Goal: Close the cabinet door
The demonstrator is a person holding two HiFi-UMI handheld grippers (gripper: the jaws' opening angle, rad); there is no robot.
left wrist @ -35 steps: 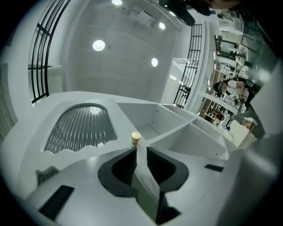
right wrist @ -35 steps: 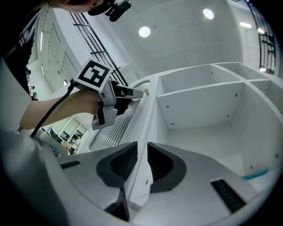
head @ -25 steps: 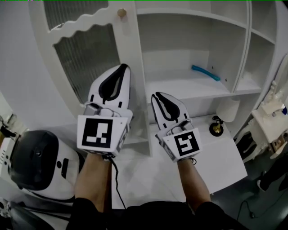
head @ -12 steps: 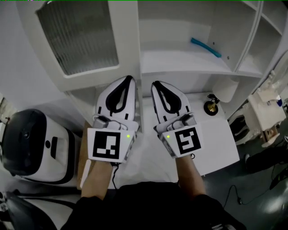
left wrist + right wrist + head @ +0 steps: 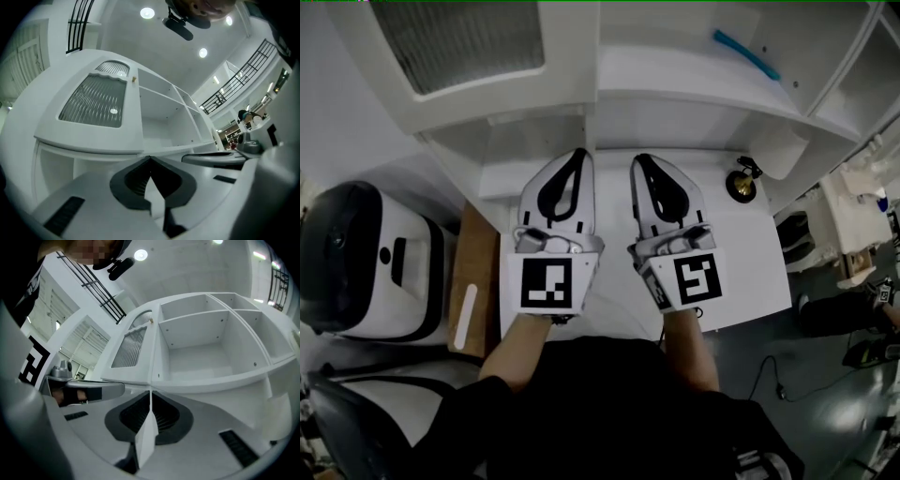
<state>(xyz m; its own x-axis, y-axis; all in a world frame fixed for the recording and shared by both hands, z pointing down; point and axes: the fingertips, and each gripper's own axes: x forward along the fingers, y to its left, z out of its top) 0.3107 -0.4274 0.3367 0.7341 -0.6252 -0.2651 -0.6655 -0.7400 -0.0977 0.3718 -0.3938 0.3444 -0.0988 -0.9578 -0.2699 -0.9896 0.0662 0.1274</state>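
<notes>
Head view: one cabinet door [image 5: 469, 47] is seen at the upper left, just beside the open shelves [image 5: 694, 80]. Its long axis is upright, its ribbed pane is faced toward the person, and its single knob [image 5: 133, 79] is on the right edge. Two grippers are held over the table [image 5: 750, 272]. The left gripper [image 5: 579, 155] has its fingers clenched on nothing; the fingers of the right gripper [image 5: 639, 161] have just been closing, likewise empty.

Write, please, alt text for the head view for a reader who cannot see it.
The left gripper and right gripper, both shut and empty, the right's jaws just closed, point side by side at a white cabinet whose ribbed-glass door stands open at upper left. A blue object lies on its shelf.
</notes>
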